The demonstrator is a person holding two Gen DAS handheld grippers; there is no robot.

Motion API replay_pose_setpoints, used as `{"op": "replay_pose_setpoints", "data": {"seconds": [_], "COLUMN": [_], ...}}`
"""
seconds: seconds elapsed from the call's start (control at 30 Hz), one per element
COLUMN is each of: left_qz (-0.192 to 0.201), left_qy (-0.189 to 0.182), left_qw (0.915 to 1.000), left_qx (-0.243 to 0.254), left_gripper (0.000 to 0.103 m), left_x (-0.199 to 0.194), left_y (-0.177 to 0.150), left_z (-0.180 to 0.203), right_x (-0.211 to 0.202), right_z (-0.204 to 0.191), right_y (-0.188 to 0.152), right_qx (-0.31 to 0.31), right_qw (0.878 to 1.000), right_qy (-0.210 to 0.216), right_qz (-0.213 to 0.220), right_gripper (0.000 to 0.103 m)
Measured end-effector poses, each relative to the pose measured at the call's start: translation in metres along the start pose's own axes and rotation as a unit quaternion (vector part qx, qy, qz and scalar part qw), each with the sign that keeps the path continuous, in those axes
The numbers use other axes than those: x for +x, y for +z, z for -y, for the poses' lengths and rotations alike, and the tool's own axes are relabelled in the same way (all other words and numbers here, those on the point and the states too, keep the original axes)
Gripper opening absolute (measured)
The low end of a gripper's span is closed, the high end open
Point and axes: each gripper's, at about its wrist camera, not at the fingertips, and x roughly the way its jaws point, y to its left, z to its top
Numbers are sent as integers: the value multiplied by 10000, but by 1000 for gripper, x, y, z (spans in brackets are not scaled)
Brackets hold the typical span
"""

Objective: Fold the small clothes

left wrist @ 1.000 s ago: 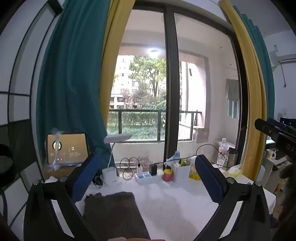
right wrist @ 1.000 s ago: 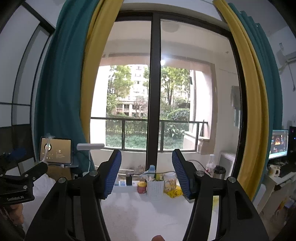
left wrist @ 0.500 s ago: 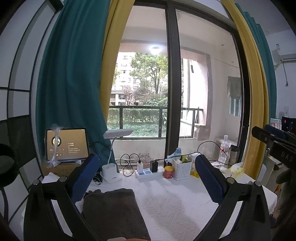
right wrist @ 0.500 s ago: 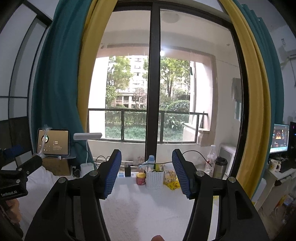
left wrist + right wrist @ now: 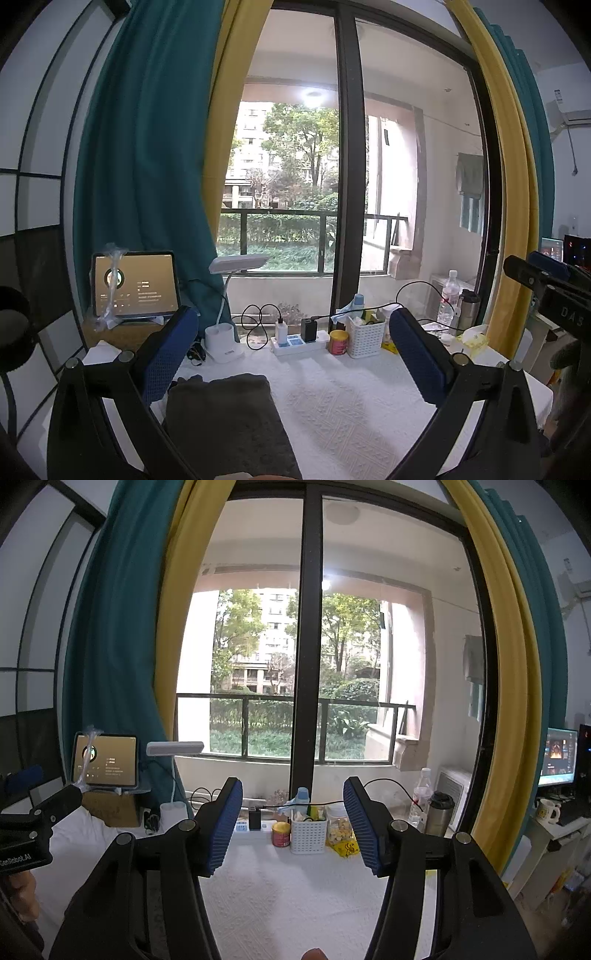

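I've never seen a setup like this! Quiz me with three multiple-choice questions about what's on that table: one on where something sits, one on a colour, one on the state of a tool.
1. Where does the dark grey cloth lie on the white table?
A. beside the left gripper's left finger
B. inside the white basket
C. draped over the lamp

2. What colour are the gripper's pads?
A. red
B. blue
C. yellow

3. How is the right gripper?
A. shut on the cloth
B. open, holding nothing
C. shut on a bottle

Answers: 1 A, the left wrist view shows it flat by that finger. 2 B, both views show blue. 3 B, the basket shows through the gap.
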Motion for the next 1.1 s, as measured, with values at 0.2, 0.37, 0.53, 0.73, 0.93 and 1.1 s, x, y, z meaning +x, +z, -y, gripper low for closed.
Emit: {"op": "replay_pose_setpoints", "data": {"seconds": [0.2, 0.37, 0.53, 0.73, 0.93, 1.1], "left_qz": [5, -5, -12, -11, -13, -5], "left_qy": [-3, 16, 26, 17, 25, 35], "left_qw": [10000, 10000, 10000, 10000, 10000, 10000], "left_qx": [-17, -1, -14, -6, -31, -32], "left_gripper": [102, 102, 102, 102, 102, 102], "left_x": [-1, 0, 0, 0, 0, -1], "left_y": [0, 0, 1, 1, 1, 1], "left_z": [0, 0, -1, -2, -3, -3], "right_x": [0, 0, 0, 0, 0, 0], "right_z": [0, 0, 0, 1, 2, 2], "right_y": [0, 0, 0, 0, -1, 0], "right_qx": [-4, -1, -3, -1, 10, 11], "right_qw": [10000, 10000, 10000, 10000, 10000, 10000], "right_qy": [1, 2, 1, 5, 6, 6], "right_qz": [4, -1, -2, -4, -20, -23], "right_gripper": [60, 60, 60, 60, 60, 60]}}
